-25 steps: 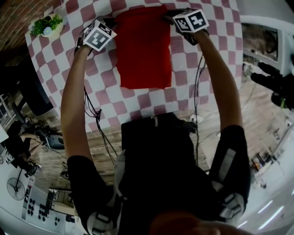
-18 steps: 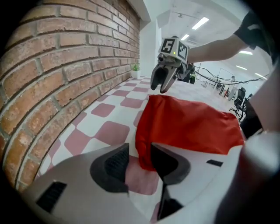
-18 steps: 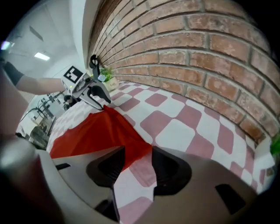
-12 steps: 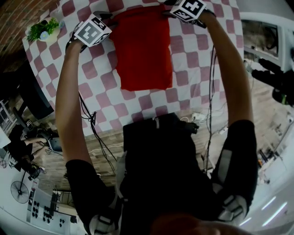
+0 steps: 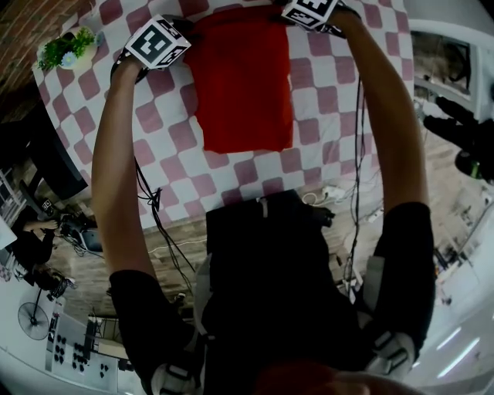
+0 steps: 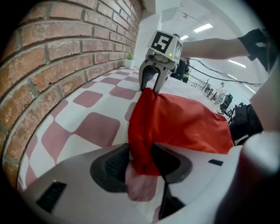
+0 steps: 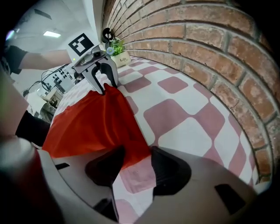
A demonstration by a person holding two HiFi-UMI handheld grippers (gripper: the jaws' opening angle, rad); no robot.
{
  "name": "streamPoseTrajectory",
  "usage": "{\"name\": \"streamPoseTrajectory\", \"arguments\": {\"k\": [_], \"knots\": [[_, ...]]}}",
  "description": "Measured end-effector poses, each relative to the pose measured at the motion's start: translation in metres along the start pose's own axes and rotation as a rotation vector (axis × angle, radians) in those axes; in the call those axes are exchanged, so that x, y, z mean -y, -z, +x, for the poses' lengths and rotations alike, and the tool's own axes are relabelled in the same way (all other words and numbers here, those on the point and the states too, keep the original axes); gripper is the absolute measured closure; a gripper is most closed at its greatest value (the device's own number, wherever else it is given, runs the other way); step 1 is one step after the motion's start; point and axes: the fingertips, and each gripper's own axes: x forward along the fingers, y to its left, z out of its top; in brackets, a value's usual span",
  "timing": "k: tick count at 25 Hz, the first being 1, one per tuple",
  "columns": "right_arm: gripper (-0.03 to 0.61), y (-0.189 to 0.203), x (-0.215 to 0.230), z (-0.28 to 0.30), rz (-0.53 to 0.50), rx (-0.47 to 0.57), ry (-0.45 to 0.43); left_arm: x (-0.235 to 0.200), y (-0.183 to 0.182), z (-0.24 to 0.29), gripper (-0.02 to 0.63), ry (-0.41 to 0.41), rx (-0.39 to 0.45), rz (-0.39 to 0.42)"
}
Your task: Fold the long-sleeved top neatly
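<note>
**Fold nearly done, both tools letting go at the far edge**

Head view: the red top [image 5: 243,77] lies on the checked counter [image 5: 166,166] as one tidy upright rectangle. No sleeves stick out, so I judge them tucked inside. The left tool [image 5: 179,29] sits at the far left corner and the right tool [image 5: 282,17] at the far right corner. The near edge looks flat and square. A small plant pot [image 5: 68,48] stands well apart at the counter's corner.

Left gripper view: the left tool's jaws are spread and have just been opening. A red corner of the top hangs loose between them, with bare counter showing in the gap, so nothing is clamped. The cloth rises in a ridge towards the right tool across the far edge. A brick wall [image 6: 52,61] runs alongside the counter.

Right gripper view: mirror picture. The right tool's jaws are fully spread and have just been opening. A corner of the cloth lies between the pads and is not pinched. The far edge humps up between the two tools instead of lying flat.

Status, my read:
- Done: sleeve folds and the main lengthwise fold.
- Left: clear both tools from the corners and let the far edge settle.
- Optional: one more crosswise fold if a smaller packet is wanted.
</note>
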Motion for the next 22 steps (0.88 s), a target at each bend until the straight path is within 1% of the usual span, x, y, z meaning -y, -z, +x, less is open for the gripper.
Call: {"name": "streamPoseTrajectory", "arguments": {"k": [4,6,7,10,13,22], "knots": [[0.41,0.0,-0.001,0.0,-0.011,-0.001,0.012,0.004,0.001,0.001,0.465,0.026,0.002,-0.008],[0.436,0.0,-0.001,0.0,0.002,0.005,0.011,0.007,0.0,0.0,0.514,0.039,0.011,-0.002],[0.456,0.0,-0.001,0.0,0.01,0.008,0.009,0.009,0.0,-0.001,0.523,0.038,0.017,0.001],[0.486,0.001,-0.001,0.0,0.031,0.019,0.014,0.007,0.0,-0.003,0.535,0.02,0.025,0.01],[0.503,-0.002,0.002,-0.004,0.027,0.033,0.063,0.003,-0.001,-0.007,0.538,-0.034,0.017,0.034],[0.515,-0.019,0.02,-0.043,-0.004,0.125,0.296,-0.015,-0.02,-0.034,0.541,-0.225,0.047,0.08]]}}
